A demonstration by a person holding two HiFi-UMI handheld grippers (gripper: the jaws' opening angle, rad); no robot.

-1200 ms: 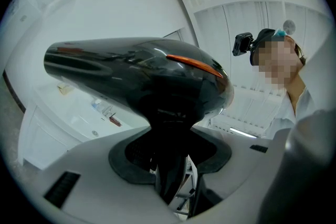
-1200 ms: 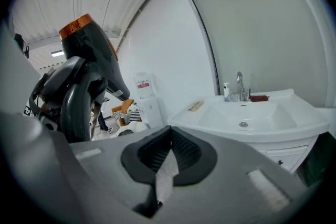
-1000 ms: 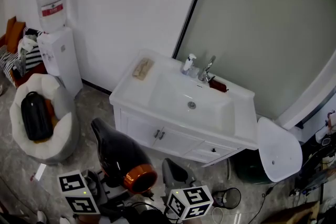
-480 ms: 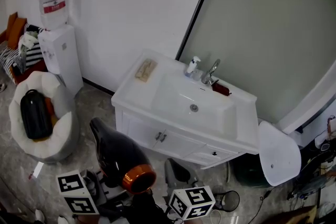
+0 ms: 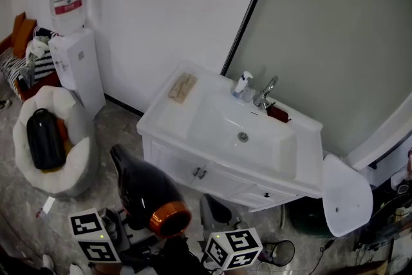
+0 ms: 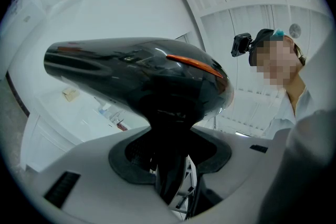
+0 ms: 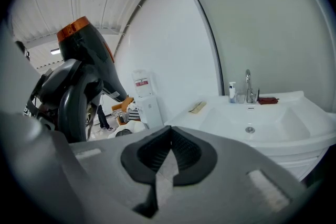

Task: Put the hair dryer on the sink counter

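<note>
A black hair dryer (image 5: 145, 193) with an orange ring at its back end is held low in front of the white sink counter (image 5: 164, 116), its nozzle pointing up and left. My left gripper (image 5: 132, 222) is shut on its handle; in the left gripper view the pads clamp the handle (image 6: 168, 165) below the body of the hair dryer (image 6: 136, 73). My right gripper (image 5: 215, 210) is beside it to the right, shut with nothing in it. In the right gripper view the right gripper (image 7: 167, 157) faces the sink counter (image 7: 294, 107), with the hair dryer (image 7: 86, 55) at upper left.
On the counter are a tan pad (image 5: 183, 87), a small bottle (image 5: 242, 84), a faucet (image 5: 267, 92) and a dark red item (image 5: 278, 114). A water dispenser (image 5: 74, 55) and a white round cushion seat (image 5: 74, 164) holding a black bag stand left. A white round stool (image 5: 347, 193) is right.
The sink counter has drifted slightly right and down in the head view as the head turned. The hair dryer and both grippers keep their places.
</note>
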